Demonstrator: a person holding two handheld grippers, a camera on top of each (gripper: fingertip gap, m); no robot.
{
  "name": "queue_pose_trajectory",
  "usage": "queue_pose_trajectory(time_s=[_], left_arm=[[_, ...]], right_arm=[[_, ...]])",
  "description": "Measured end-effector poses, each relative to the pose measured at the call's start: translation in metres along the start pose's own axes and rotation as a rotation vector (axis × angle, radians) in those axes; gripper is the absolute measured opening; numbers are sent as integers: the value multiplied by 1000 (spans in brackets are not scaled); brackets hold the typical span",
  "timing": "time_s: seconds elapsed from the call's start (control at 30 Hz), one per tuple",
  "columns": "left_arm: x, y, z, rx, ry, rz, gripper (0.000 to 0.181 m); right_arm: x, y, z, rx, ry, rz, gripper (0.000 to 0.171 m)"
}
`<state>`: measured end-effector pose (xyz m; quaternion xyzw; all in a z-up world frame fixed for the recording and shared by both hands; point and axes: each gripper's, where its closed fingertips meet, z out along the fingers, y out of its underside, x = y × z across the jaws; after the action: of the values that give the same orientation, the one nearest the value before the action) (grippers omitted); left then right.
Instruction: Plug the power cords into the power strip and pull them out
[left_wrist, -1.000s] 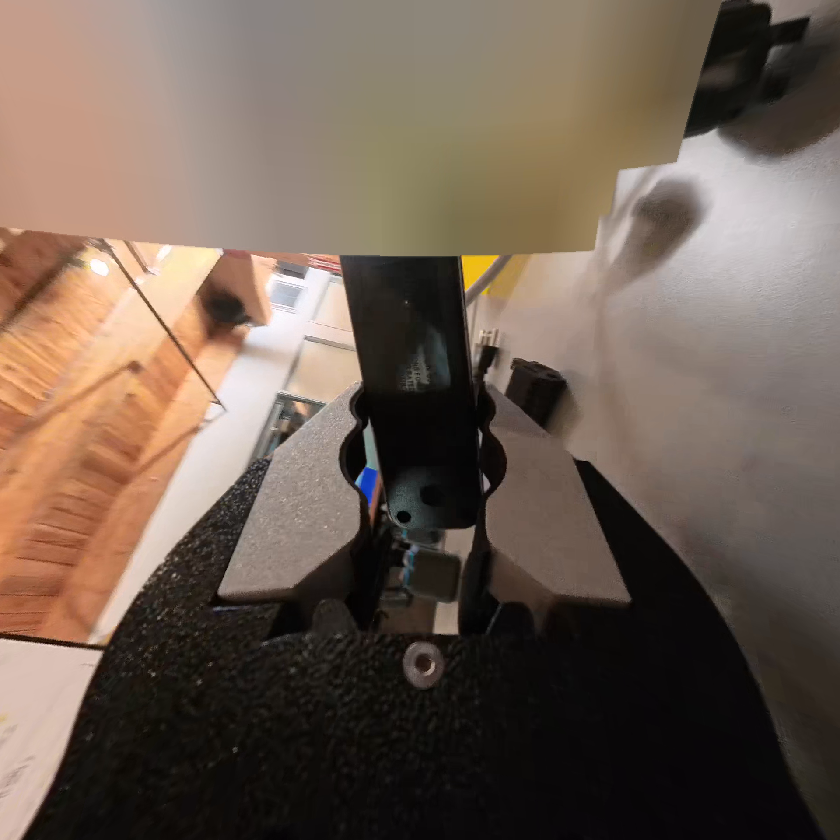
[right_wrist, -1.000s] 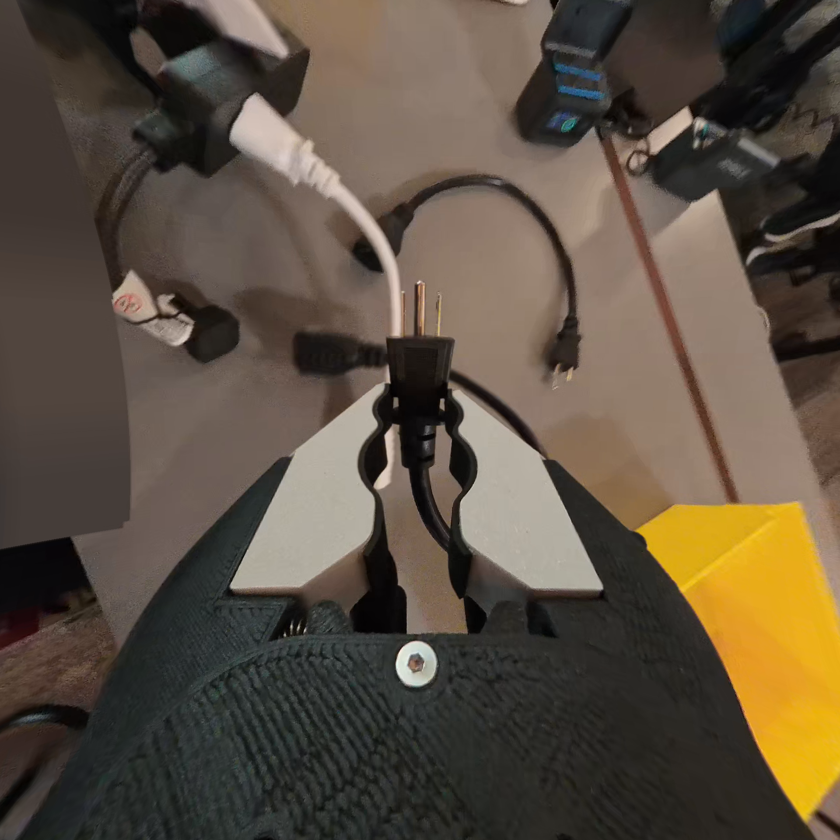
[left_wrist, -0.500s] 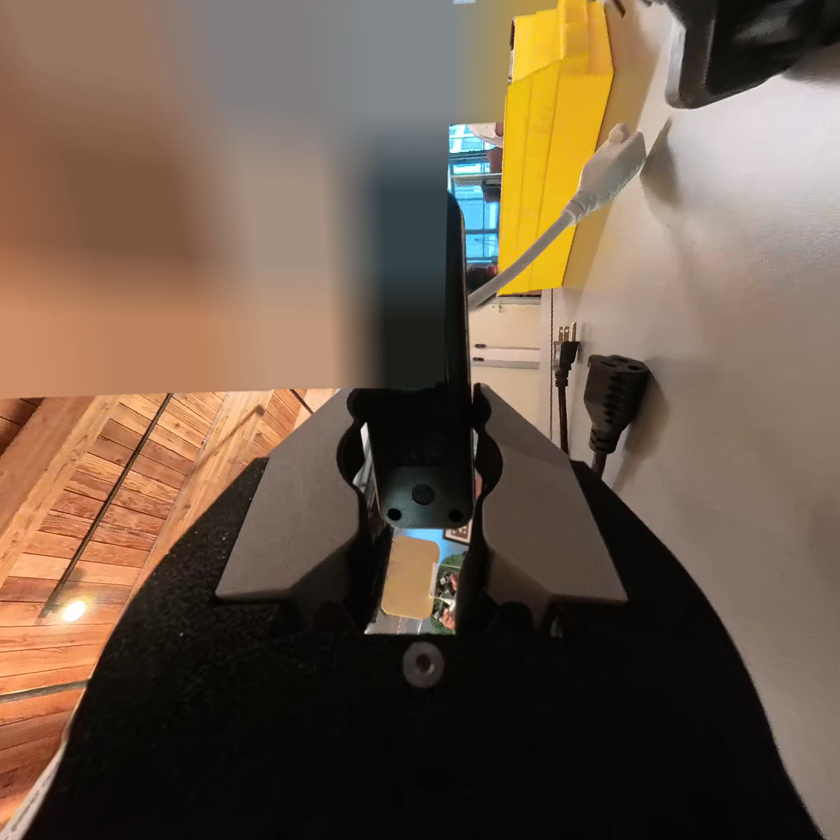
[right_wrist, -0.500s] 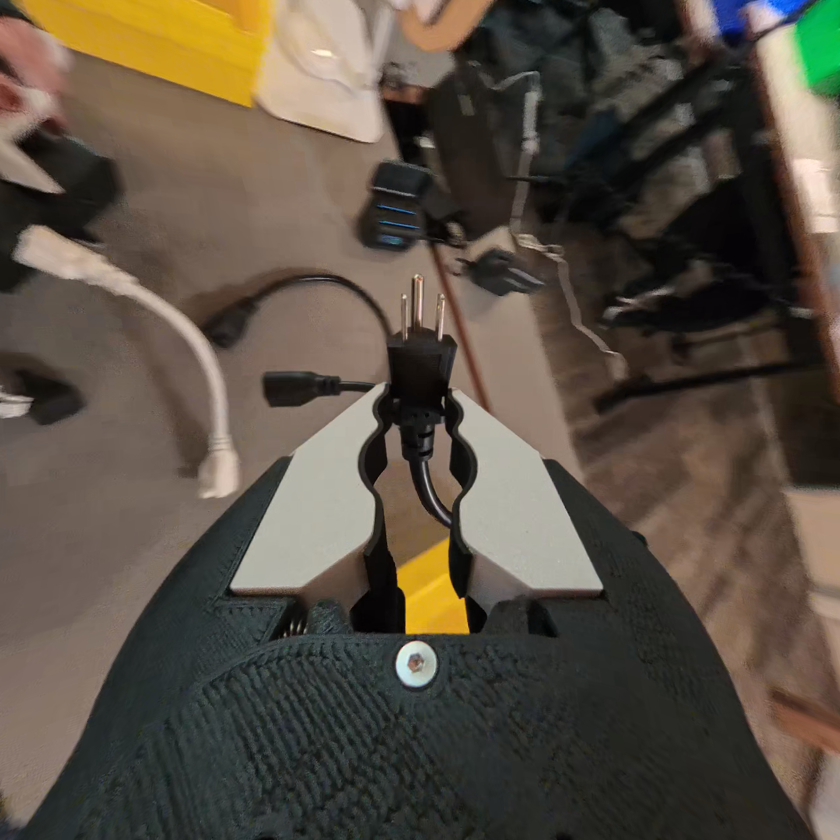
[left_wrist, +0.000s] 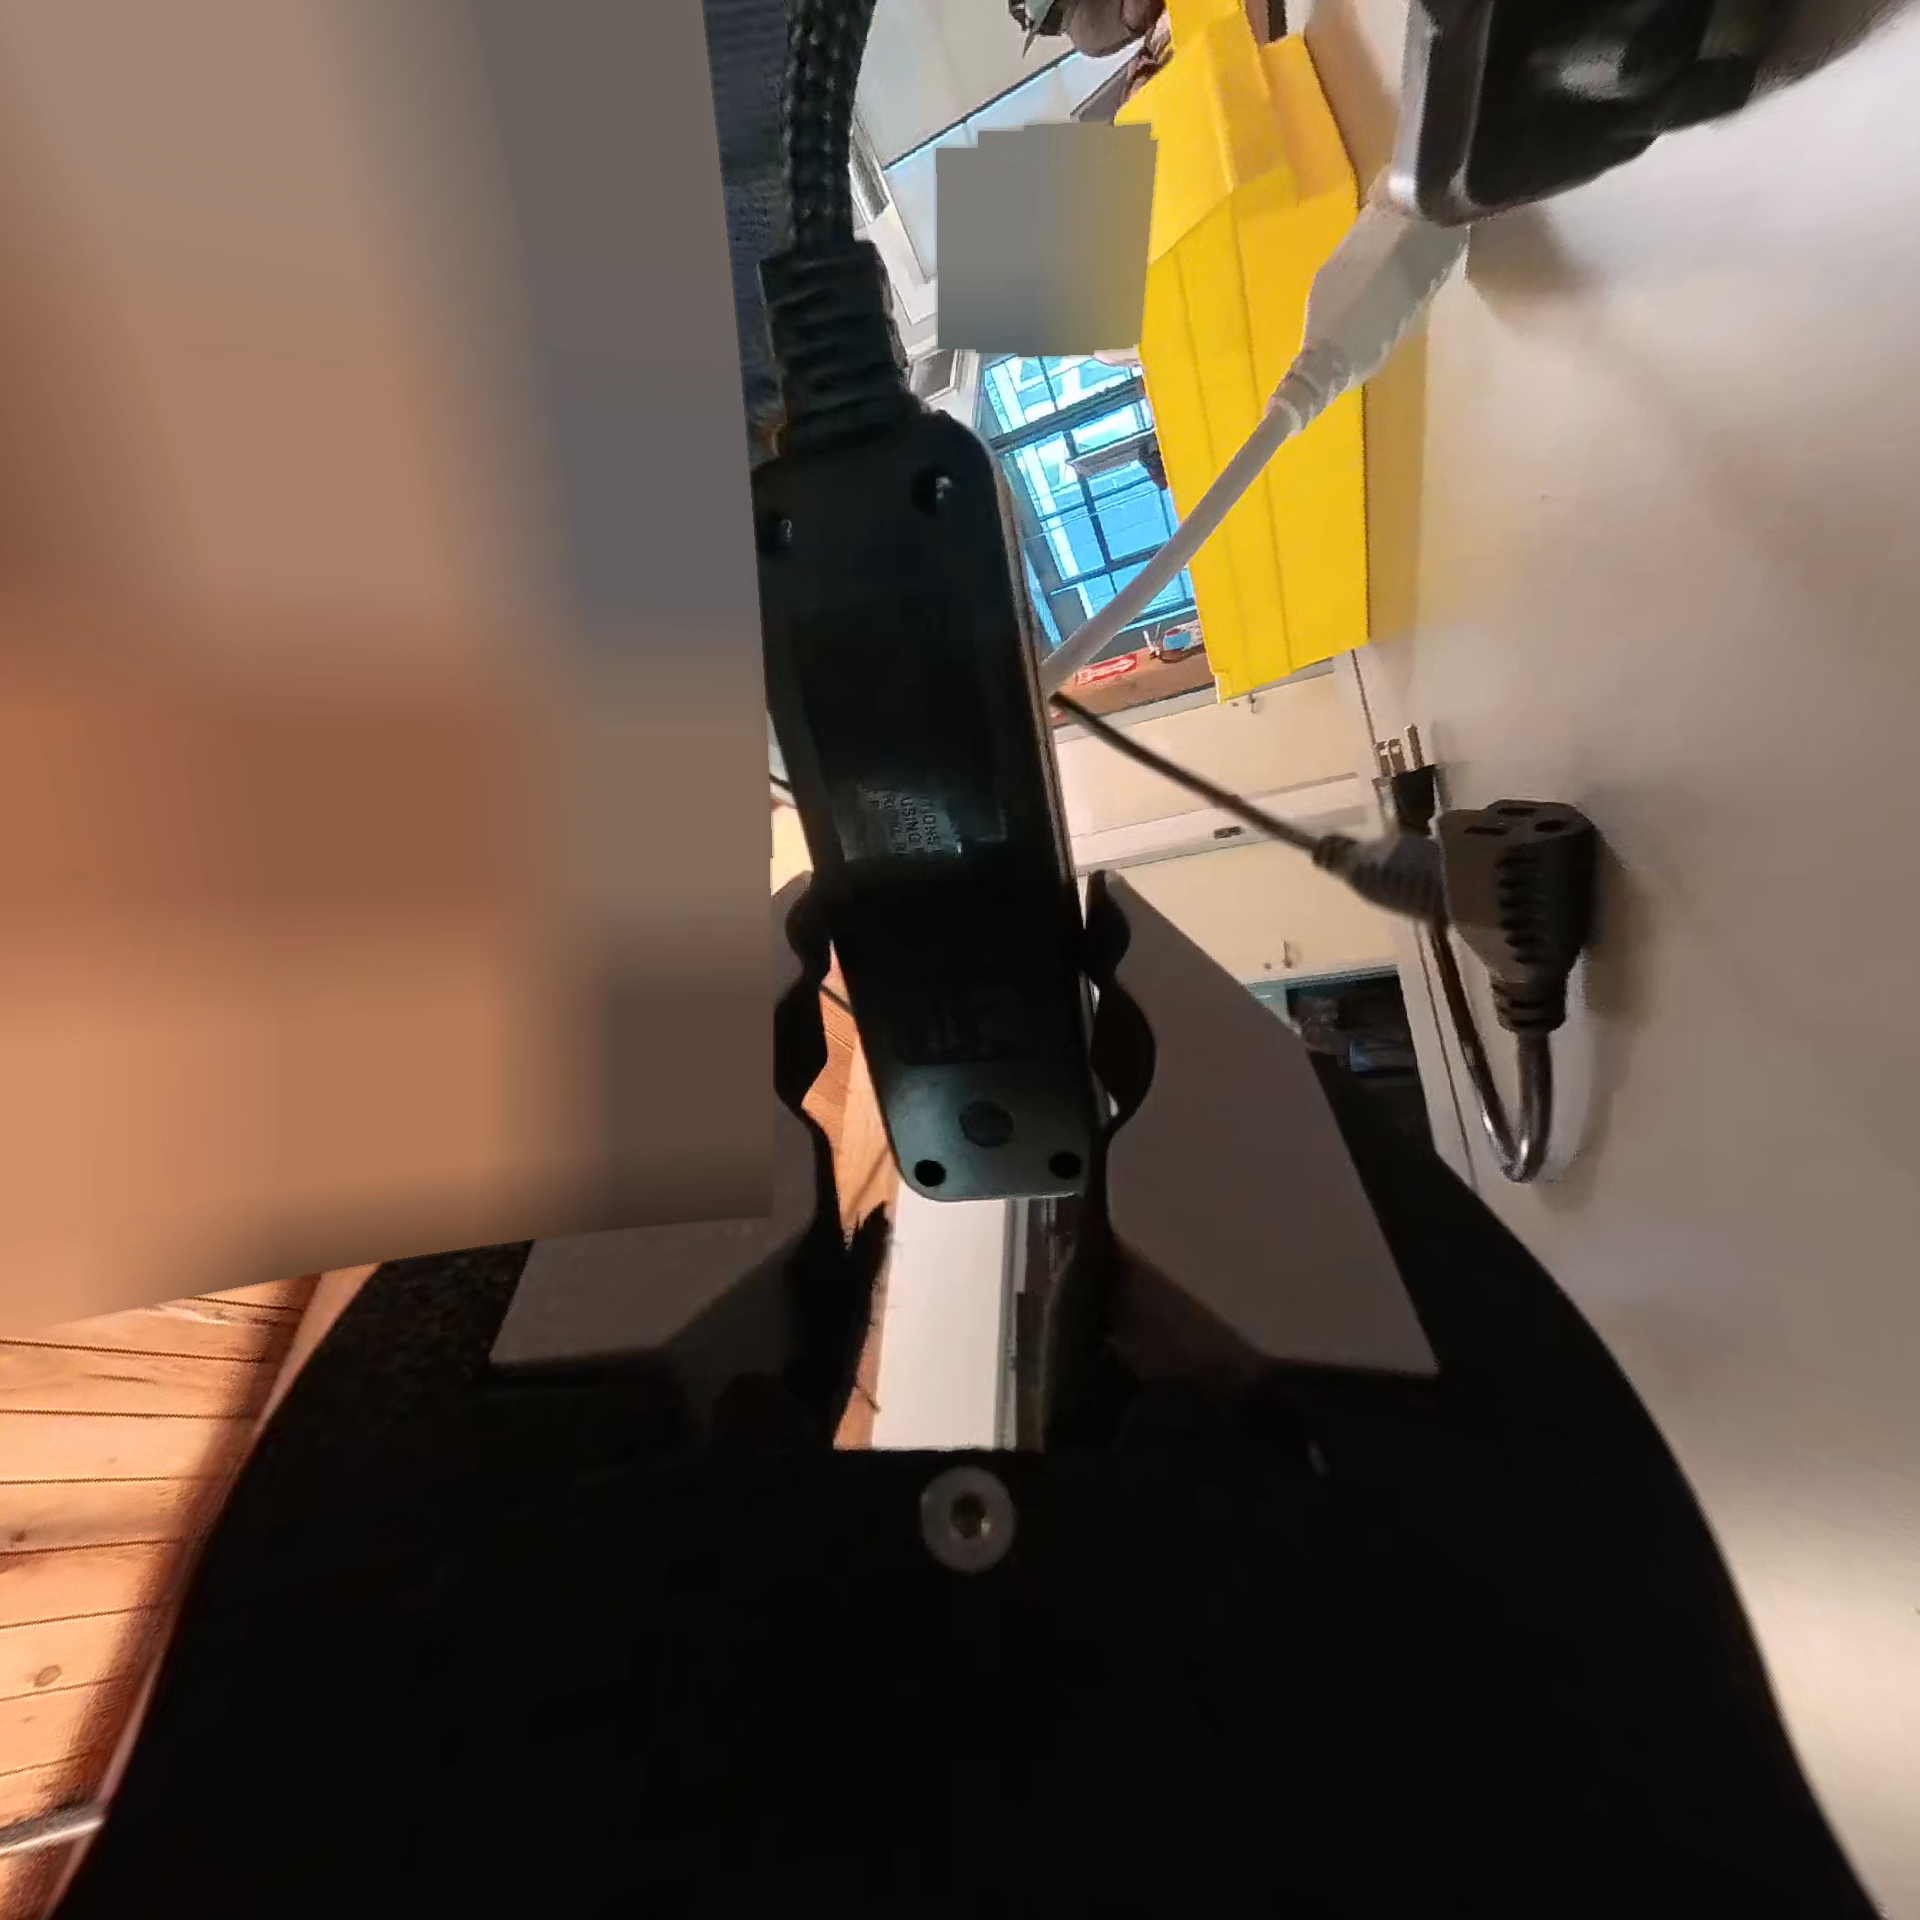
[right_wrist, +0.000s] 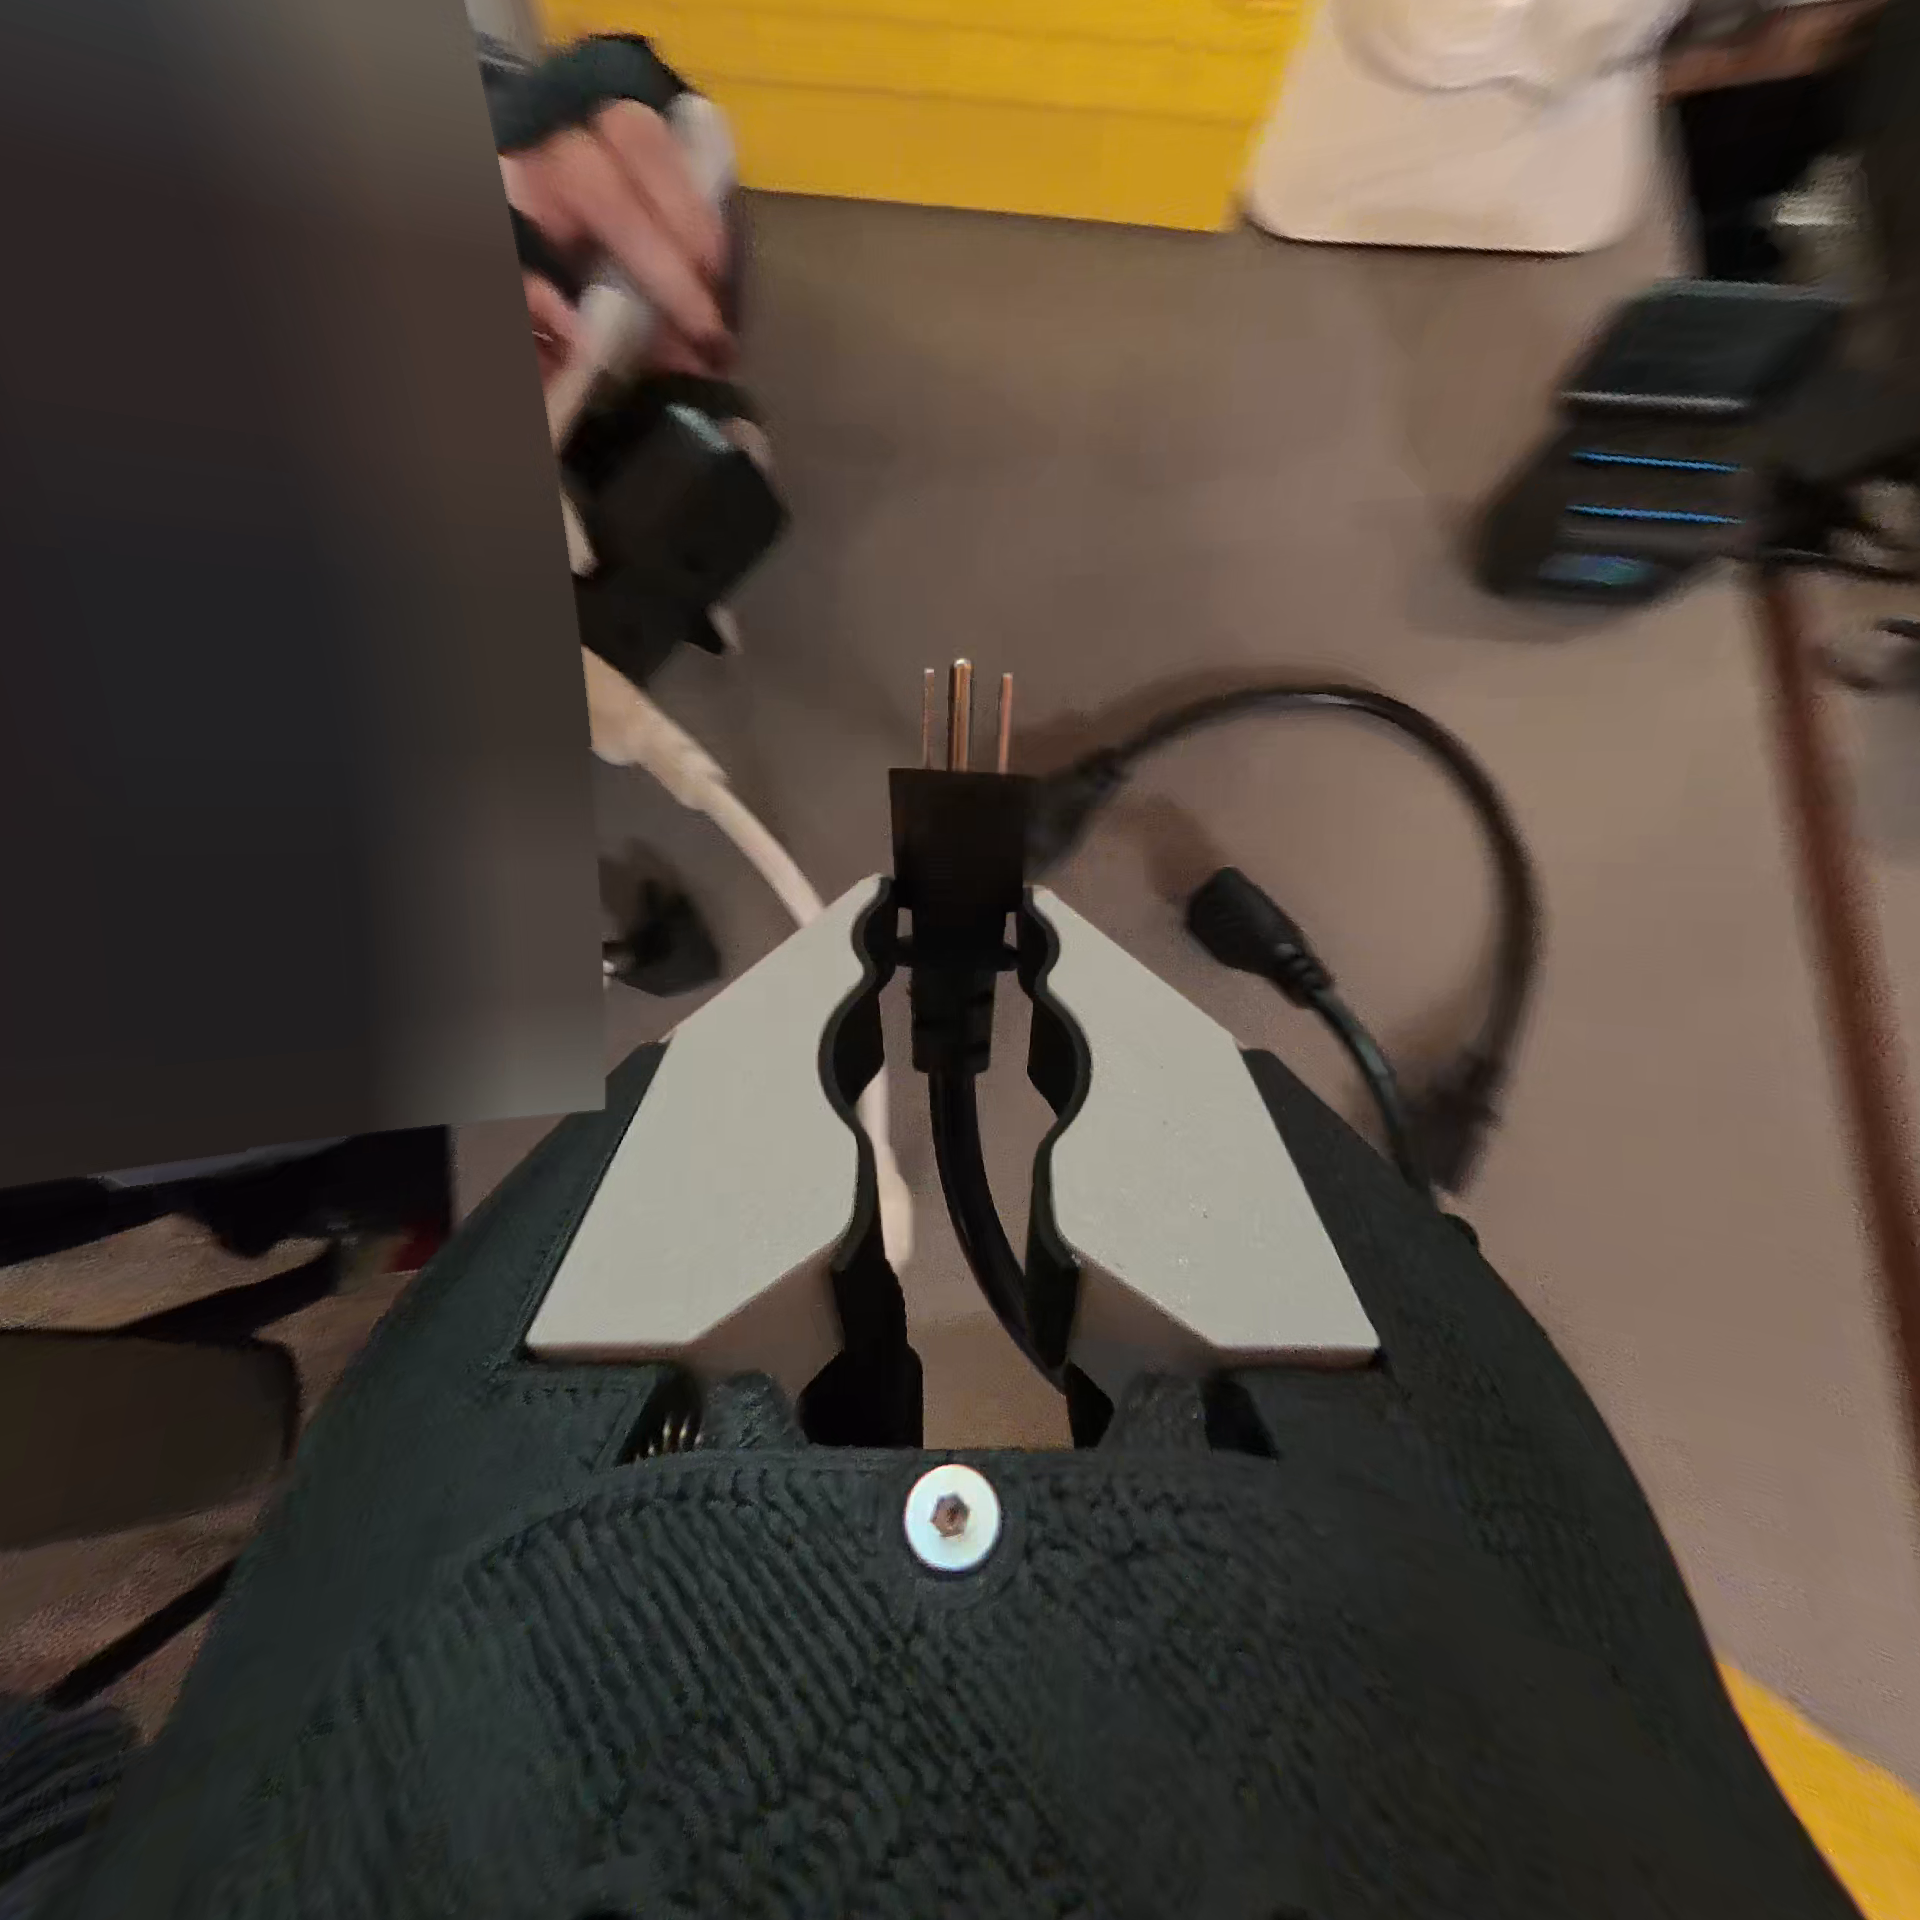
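My left gripper is shut on a black power strip, held on edge above the grey table; I see its back, with a braided black cable leaving its far end. A white cord and a thin black cord run from its hidden socket face. My right gripper is shut on a black three-prong plug, prongs pointing forward, its cable trailing back between the fingers. The left gripper and strip show blurred at the upper left of the right wrist view.
A black socket connector and a small black plug lie on the table. Yellow bins stand at the far side. In the right wrist view a looped black cord, a black device with blue stripes and a yellow bin show. The tips of one gripper are about 15 centimetres away from the tips of the other.
The left gripper has turned with the power strip, showing more of its back and cable. The right gripper has swung back over the table with the plug still held.
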<state>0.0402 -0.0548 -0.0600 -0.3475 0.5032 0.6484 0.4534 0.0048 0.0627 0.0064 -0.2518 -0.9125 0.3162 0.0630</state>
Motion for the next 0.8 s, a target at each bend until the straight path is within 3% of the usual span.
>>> queue_pose_trajectory(time_s=[0.1,0.2,0.37,0.53,0.77,0.8], left_arm=[[7,3,-1,-4,21,-16,48],[16,11,-3,-24,51,-29,52],[45,16,-11,-33,198,-67,60],[85,27,-35,-148,467,-161,86],[81,53,-81,-380,686,-363,80],[79,56,-86,-422,700,-422,79]], right_arm=[[-25,-8,42,29,-165,10,21],[-39,3,78,-22,-196,-16,22],[-30,20,107,-9,-141,39,21],[7,44,138,-51,18,78,21],[41,42,165,-2,119,62,23],[42,38,163,11,136,48,31]])
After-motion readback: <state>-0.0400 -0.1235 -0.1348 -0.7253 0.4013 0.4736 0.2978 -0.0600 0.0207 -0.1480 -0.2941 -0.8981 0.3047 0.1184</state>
